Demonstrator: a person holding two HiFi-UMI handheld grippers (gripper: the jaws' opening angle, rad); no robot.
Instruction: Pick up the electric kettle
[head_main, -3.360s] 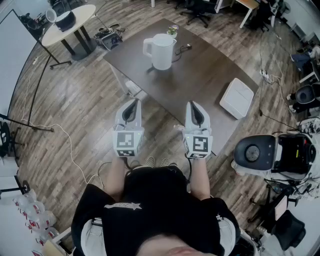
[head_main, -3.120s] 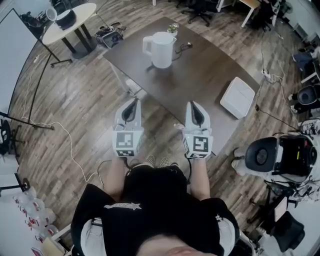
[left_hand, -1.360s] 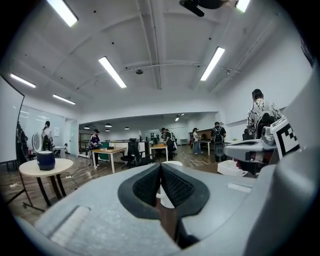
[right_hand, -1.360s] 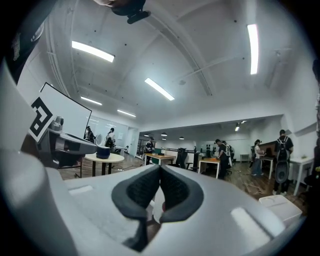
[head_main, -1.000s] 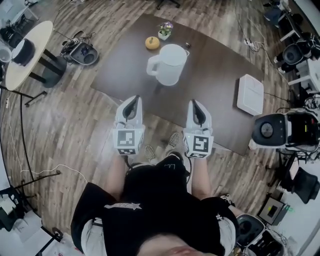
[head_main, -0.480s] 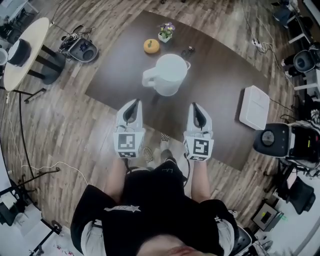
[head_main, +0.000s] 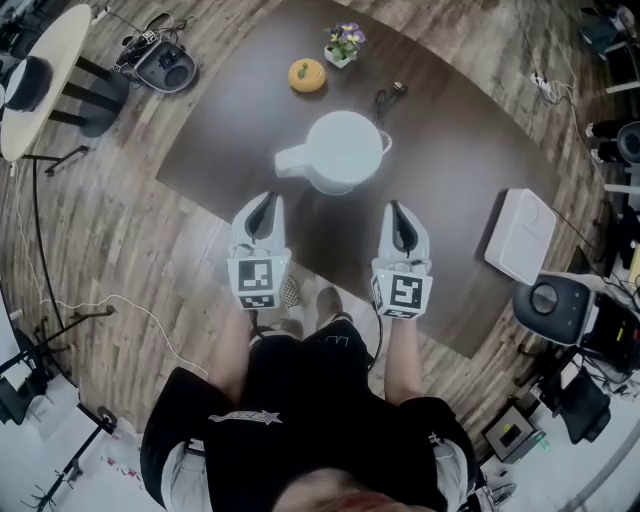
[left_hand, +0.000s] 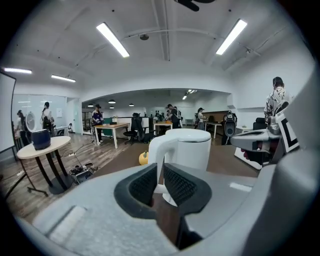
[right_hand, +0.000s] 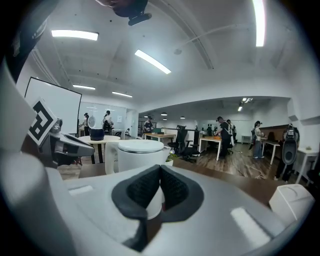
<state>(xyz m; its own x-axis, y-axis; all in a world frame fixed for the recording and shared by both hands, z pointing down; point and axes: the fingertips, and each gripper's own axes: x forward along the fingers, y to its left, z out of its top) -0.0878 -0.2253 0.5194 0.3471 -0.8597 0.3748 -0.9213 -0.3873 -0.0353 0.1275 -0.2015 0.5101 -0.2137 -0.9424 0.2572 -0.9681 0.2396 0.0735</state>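
Overhead, head view: white electric kettle (head_main: 343, 150) stands upright on the dark brown table (head_main: 450, 130), lid on, handle pointing to picture-left. Left gripper (head_main: 263, 205) and right gripper (head_main: 397, 212) are held side by side over the table's near edge, one to each side of the kettle and just short of it, neither touching it. Beyond the kettle: an orange round object (head_main: 307, 74) and a small potted plant (head_main: 345, 43). A flat white box (head_main: 523, 236) lies on the table's right end.

Left gripper view: the jaws have just been opening. A narrow slit shows between the pads (left_hand: 179, 186), with nothing in it. The kettle's handle (left_hand: 156, 150) lines up straight beyond the slit, apart from the tips.

Right gripper view: the pads (right_hand: 141, 189) meet at the tips, jaws together, gripping nothing. The kettle body sits just beyond and slightly left of them, with its handle on the far left side.
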